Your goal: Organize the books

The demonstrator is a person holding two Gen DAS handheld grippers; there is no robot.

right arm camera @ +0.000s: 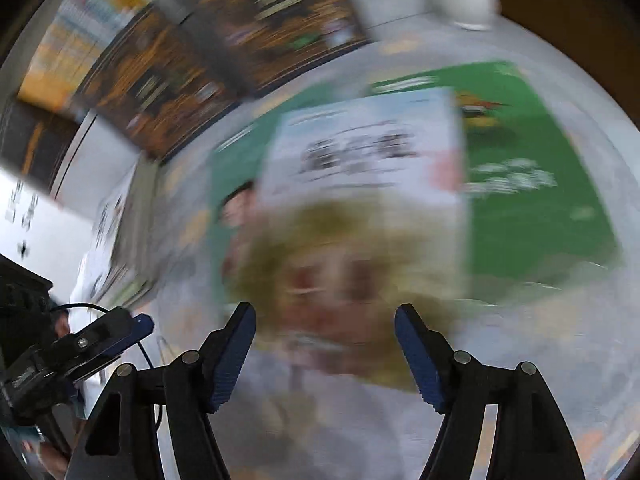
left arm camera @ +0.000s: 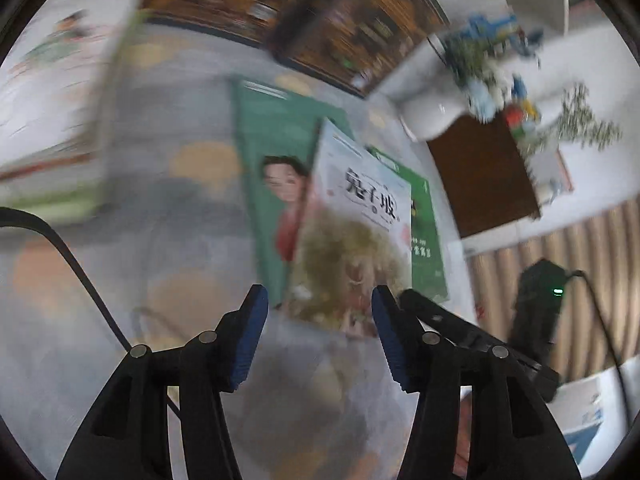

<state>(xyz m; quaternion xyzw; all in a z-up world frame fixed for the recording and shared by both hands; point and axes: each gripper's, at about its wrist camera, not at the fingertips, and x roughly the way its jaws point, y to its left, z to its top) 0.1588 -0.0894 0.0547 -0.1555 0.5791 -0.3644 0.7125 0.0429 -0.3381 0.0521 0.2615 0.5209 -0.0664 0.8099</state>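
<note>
Scene: two claws hang over a counter (left arm camera: 188,240) with a grey, orange-spotted cover; both views are blurred, the right wrist view heavily.
Landmark: pale-covered book (left arm camera: 356,232), with dark title characters above a tan-green picture, lies face up on top of the loose pile.
Books under the landmark: a teal-green book (left arm camera: 276,136) showing a child's portrait juts out past its left edge; a bright green book (left arm camera: 426,236) juts out past its right edge. The three overlap askew, edges not aligned.
Other books: a larger pale book (left arm camera: 48,120) lies well left of the landmark; two dark brown-covered books (left arm camera: 304,12) lie beyond it.
Left claw (left arm camera: 318,332): jaws apart, nothing between them, just short of the landmark's near edge.
Right claw (right arm camera: 324,350): jaws apart and empty, over the landmark's near edge (right arm camera: 360,280); contact cannot be told through the blur.
Step in hand (judged): approach to the skewed pile, before any grasp.
Next move (judged): each claw needs to settle on an edge of the landmark book, close on it, then lift or square it against the green books beneath.
</note>
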